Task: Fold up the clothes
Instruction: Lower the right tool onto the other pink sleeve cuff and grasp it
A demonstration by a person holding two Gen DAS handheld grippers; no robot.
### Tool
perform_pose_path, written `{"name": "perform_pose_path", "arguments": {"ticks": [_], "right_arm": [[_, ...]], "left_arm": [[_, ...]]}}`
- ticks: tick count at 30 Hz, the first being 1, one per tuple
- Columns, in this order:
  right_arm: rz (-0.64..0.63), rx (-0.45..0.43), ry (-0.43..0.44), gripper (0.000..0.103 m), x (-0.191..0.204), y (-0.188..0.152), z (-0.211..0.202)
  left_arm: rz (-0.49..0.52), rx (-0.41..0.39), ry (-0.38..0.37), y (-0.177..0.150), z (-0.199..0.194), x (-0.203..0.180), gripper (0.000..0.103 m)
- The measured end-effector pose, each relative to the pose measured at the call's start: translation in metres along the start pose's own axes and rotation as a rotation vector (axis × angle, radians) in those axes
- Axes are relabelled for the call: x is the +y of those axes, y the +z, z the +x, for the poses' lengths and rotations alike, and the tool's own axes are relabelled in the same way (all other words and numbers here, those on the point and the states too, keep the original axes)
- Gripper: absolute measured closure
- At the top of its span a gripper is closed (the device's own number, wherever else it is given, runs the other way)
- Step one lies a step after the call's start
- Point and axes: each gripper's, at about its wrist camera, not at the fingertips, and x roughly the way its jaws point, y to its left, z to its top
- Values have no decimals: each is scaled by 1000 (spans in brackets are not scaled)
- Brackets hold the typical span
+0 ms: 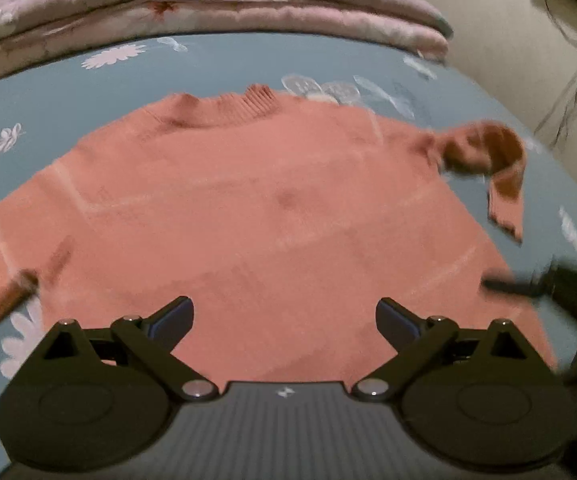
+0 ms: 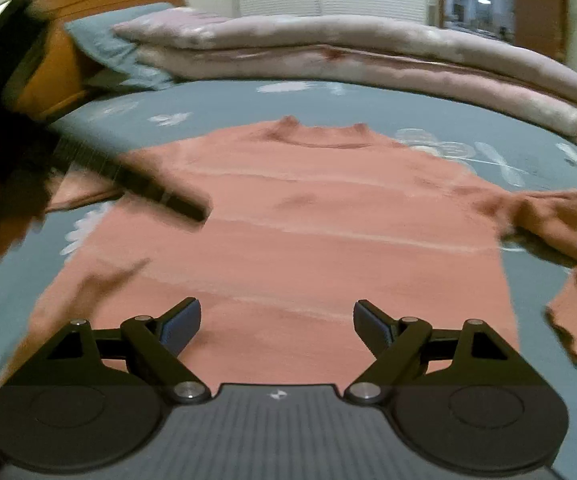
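A salmon-pink sweater [image 1: 248,208] [image 2: 308,240] lies spread flat on the bed, collar at the far side. Its right sleeve [image 1: 500,160] [image 2: 568,232] is bunched and twisted at the right; the left sleeve [image 1: 4,304] [image 2: 84,192] trails off to the left. My left gripper [image 1: 284,308] hovers open over the sweater's near hem with nothing between its jaws. My right gripper [image 2: 276,308] is also open and empty above the hem. Each view catches the other gripper as a dark blur: a finger [image 1: 508,286] at the right edge, a finger [image 2: 160,196] over the sweater's left shoulder.
The blue-grey flowered bedsheet [image 1: 68,92] [image 2: 468,120] surrounds the sweater. A folded pink quilt [image 1: 208,12] [image 2: 368,52] lies along the far side, with a blue pillow [image 2: 120,44] and wooden headboard [image 2: 56,60] at the left. Wall and hanging cables [image 1: 568,92] stand at the right.
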Motion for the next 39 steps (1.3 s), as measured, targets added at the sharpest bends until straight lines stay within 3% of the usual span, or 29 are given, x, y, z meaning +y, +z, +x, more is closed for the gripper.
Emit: {"name": "perform_pose_path", "arguments": {"ticks": [6, 12, 16, 18, 21, 24, 26, 31, 35, 39], "right_arm": [[8, -38, -122, 16, -28, -1, -10], [-116, -96, -358, 16, -61, 10, -14], [-64, -90, -569, 16, -122, 26, -8], [63, -65, -633, 16, -168, 34, -3], [283, 1, -661, 16, -231, 45, 6], [401, 72, -651, 17, -269, 56, 21], [383, 125, -661, 17, -274, 62, 33], [344, 239, -671, 33, -281, 61, 54], [250, 265, -625, 59, -276, 53, 60], [91, 297, -614, 77, -265, 52, 56]], "left_arm": [[-34, 56, 43, -38, 26, -22, 6], [32, 71, 108, -54, 42, -37, 1], [32, 67, 89, -52, 43, -33, 1], [39, 62, 93, -52, 44, -34, 1], [35, 60, 97, -51, 46, -34, 1], [34, 65, 93, -55, 45, -34, 1], [33, 71, 92, -54, 45, -33, 1], [39, 82, 94, -52, 46, -35, 1], [112, 67, 87, -48, 41, -38, 1], [193, 48, 74, -41, 38, -47, 1]]}}
